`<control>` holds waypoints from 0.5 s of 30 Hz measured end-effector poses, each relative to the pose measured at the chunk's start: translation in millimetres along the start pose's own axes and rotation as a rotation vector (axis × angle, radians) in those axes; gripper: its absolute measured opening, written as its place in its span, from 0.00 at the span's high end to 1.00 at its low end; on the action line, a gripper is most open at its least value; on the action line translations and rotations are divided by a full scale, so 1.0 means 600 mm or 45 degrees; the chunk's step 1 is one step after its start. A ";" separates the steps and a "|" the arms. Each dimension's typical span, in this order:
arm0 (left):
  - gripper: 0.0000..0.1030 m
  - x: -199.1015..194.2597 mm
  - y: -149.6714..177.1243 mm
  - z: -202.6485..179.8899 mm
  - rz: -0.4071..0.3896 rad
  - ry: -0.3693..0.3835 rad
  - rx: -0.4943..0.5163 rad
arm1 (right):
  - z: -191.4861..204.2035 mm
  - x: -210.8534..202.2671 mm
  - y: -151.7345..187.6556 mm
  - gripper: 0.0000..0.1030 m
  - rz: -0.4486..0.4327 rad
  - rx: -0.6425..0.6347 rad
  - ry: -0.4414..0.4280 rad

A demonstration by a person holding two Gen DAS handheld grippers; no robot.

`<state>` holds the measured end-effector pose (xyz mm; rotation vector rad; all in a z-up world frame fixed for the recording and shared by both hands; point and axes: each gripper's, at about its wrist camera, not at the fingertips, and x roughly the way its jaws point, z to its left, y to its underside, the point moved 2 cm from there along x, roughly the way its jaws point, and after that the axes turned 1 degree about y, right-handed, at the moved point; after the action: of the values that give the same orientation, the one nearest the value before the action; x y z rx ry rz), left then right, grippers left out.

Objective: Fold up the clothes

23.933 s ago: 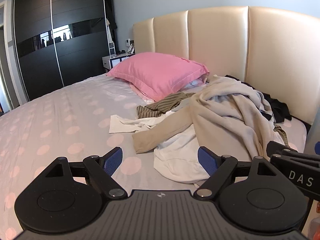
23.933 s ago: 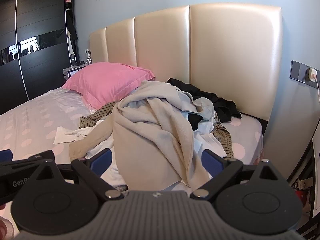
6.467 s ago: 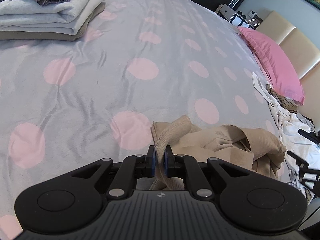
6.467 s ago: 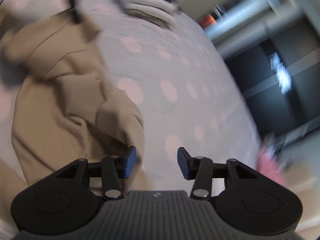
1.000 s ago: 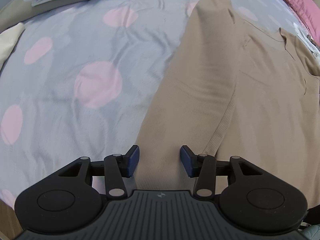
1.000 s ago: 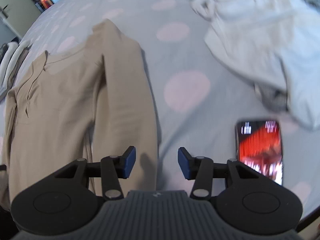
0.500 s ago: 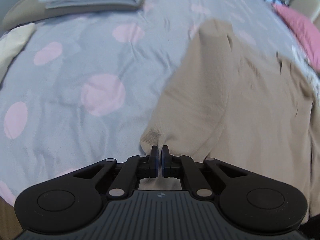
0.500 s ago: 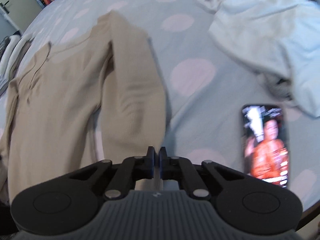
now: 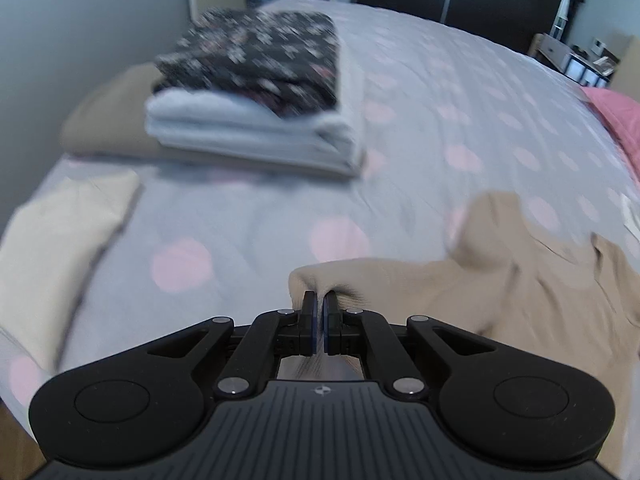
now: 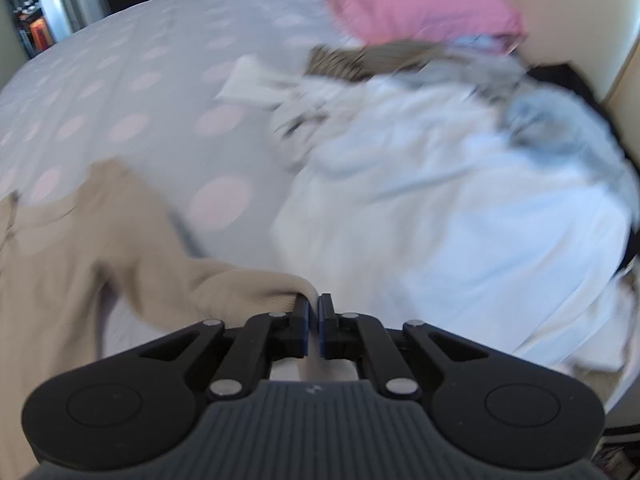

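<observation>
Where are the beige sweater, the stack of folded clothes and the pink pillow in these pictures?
beige sweater (image 9: 520, 300): left wrist view, on its body right of the closed left hand-held gripper.
stack of folded clothes (image 9: 256, 136): left wrist view, on the grey folded layers.
pink pillow (image 10: 404, 0): right wrist view, on its top face.

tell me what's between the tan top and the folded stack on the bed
Only bare polka-dot bedsheet separates the tan top from the folded stack, seen in the left wrist view.
</observation>
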<state>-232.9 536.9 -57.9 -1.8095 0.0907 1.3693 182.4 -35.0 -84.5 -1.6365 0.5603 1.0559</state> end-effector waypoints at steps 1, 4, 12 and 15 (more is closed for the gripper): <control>0.99 0.009 -0.003 0.008 0.005 -0.012 -0.016 | -0.009 0.003 -0.015 0.95 -0.009 0.000 0.030; 0.99 0.037 -0.010 0.031 0.019 -0.047 -0.066 | -0.025 0.027 -0.045 0.95 -0.003 -0.003 0.092; 0.96 0.082 -0.018 0.069 0.034 -0.080 -0.150 | -0.010 0.088 -0.055 0.91 -0.014 -0.064 0.167; 0.84 0.068 -0.013 0.046 0.005 -0.107 -0.043 | 0.008 0.066 -0.040 0.60 -0.104 -0.125 0.200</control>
<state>-233.8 576.6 -88.3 -1.7778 0.0270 1.4558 219.4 -16.4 -106.0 -1.8247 0.5467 0.9125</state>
